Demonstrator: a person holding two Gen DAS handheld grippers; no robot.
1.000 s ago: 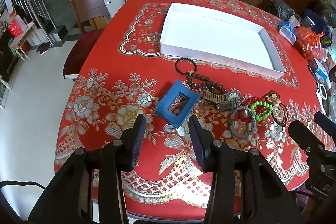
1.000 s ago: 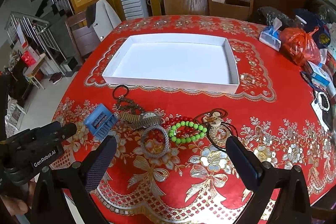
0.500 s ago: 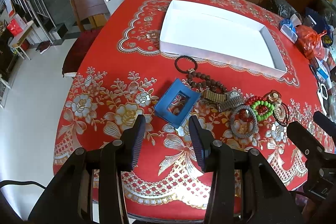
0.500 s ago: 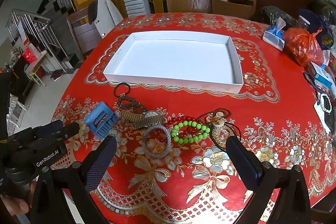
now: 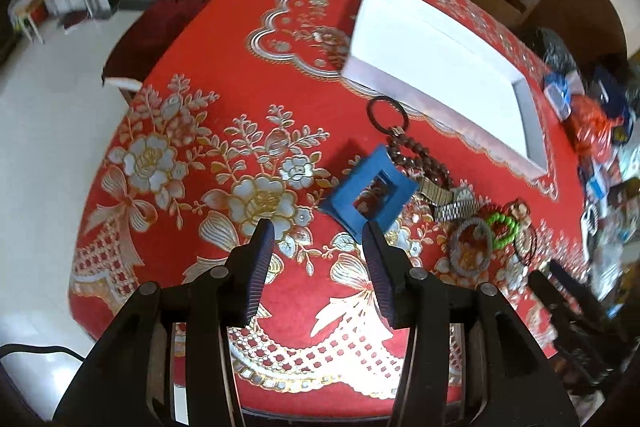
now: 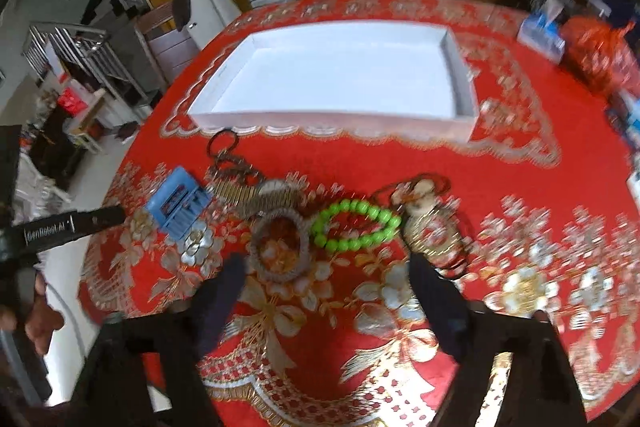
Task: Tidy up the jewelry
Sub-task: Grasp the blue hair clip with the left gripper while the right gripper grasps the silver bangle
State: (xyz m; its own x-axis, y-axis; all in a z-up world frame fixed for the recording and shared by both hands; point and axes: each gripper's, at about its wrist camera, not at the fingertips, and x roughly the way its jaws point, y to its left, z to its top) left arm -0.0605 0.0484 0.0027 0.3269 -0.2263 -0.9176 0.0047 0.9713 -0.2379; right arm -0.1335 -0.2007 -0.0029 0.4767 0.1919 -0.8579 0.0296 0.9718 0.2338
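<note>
Red floral tablecloth (image 6: 520, 187), jewelry strewn just in front of empty white tray (image 6: 460, 67), awaiting sorting. Left gripper (image 5: 318, 239) opening near blue clip (image 5: 366, 195); right gripper (image 6: 324, 267) closing, nothing between, above green beads (image 6: 352, 227).

You have a red tablecloth (image 6: 520, 195) with gold and silver floral print filling the middle of both views. At upper left of the right wrist view stand a metal stair railing (image 6: 76, 47) and a chair (image 6: 168, 31) draped with a white garment (image 6: 208, 3). At upper right lie an orange plastic bag (image 6: 596, 43) and what may be a tissue pack (image 6: 540, 31), blurred.
</note>
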